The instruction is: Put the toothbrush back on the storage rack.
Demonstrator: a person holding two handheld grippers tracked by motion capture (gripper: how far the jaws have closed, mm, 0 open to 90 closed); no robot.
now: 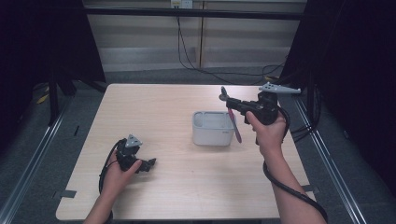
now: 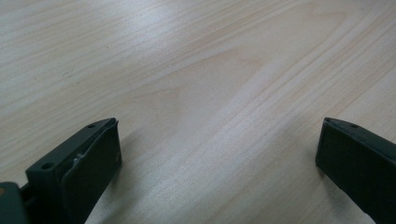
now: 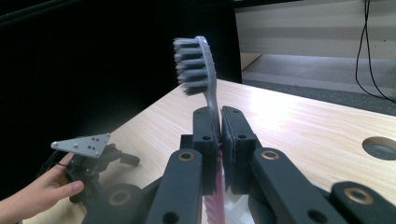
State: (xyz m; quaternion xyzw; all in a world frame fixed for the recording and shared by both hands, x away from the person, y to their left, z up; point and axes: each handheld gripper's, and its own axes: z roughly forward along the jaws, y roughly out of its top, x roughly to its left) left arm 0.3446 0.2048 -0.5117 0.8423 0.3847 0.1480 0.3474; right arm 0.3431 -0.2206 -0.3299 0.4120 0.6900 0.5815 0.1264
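Observation:
A toothbrush (image 1: 232, 117) with a grey bristled head (image 3: 194, 65) and a pink handle is clamped in my right gripper (image 1: 229, 103), which is shut on its neck (image 3: 218, 122). It hangs in the air over the right side of a white rectangular container (image 1: 212, 128), head up and handle slanting down past the container's right end. My left gripper (image 1: 150, 164) rests on the wooden table (image 1: 187, 186) at the front left, held by a hand. Its jaws stand wide open with only bare wood (image 2: 215, 140) between them.
The table ends at a dark drop on the left and right. A round hole (image 3: 380, 147) is cut in the tabletop. Cables (image 1: 187, 51) hang down the pale wall behind the table, and a cable trails from each gripper.

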